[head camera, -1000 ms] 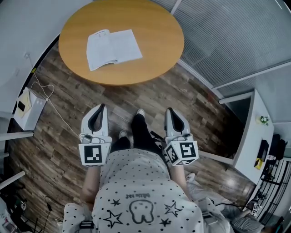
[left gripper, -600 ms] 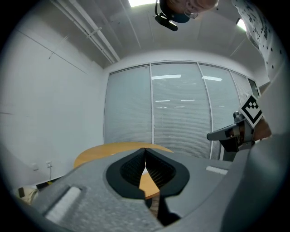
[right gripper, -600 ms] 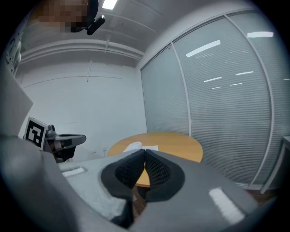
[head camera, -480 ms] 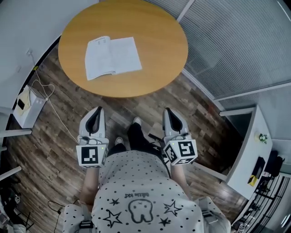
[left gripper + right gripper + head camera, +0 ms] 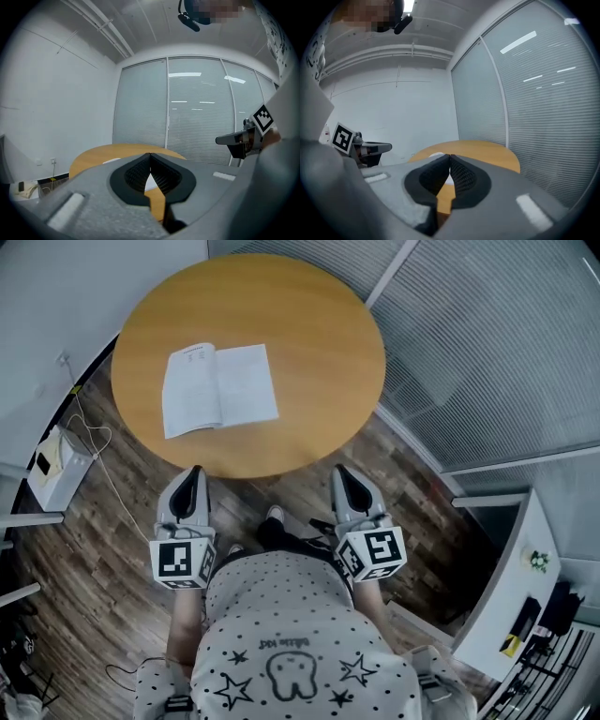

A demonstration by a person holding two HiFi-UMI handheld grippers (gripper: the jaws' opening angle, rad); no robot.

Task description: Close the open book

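You wear a light grey shirt [image 5: 300,634] dotted with small dark spots, printed with outlined stars and a tooth-shaped drawing, above dark trousers [image 5: 286,532] and a pale shoe [image 5: 275,513]. Your left gripper [image 5: 194,469] and right gripper [image 5: 339,468] have pale grey shells and black ribbed pads [image 5: 136,172]. Each carries a white cube [image 5: 180,562] bearing black square markers.

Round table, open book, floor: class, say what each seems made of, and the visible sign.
Round table: probably wood or laminate, smooth matte; even orange-brown top.
Open book: paper, matte white pages with fine print, folded at a middle crease.
Floor: wood or wood-look planks; dark streaky grain, board seams.
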